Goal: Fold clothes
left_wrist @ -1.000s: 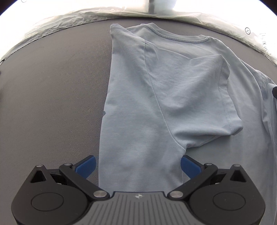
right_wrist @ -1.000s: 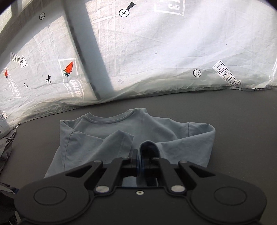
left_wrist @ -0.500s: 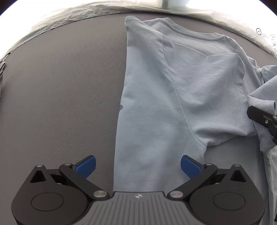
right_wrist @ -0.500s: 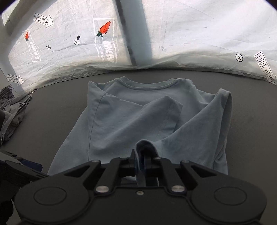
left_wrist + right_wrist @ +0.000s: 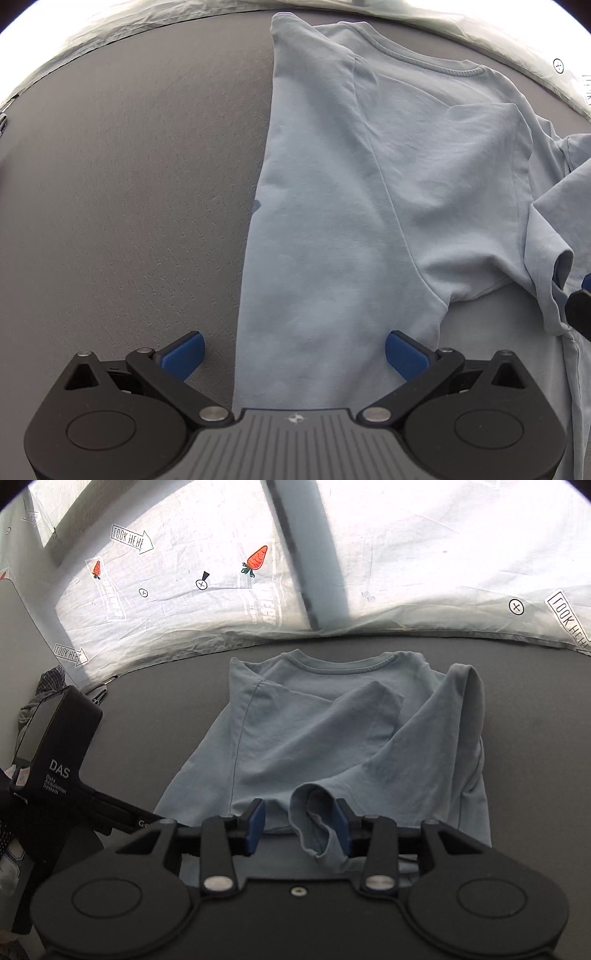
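Observation:
A light blue T-shirt (image 5: 332,221) lies back up on the dark grey table (image 5: 129,184), collar at the far side. Its left sleeve is folded in over the body. My left gripper (image 5: 295,354) hangs open above the shirt's left edge, one pad over the table and one over the cloth. My right gripper (image 5: 299,825) is opening; the right sleeve's cuff (image 5: 314,823) droops between its pads, resting against the right one and apart from the left. That sleeve is drawn in over the shirt (image 5: 314,738). The right gripper's tip (image 5: 580,314) shows at the left wrist view's right edge.
A white printed sheet (image 5: 406,554) with carrots and arrows hangs behind the table. A heap of other clothes (image 5: 48,686) sits at the far left. The left gripper's black housing (image 5: 55,746) stands to the left of the shirt. Bare grey table (image 5: 535,720) lies to the shirt's right.
My right gripper carried the right sleeve leftward over the shirt's body, then its jaws parted around the cuff. The left gripper stayed open and barely moved.

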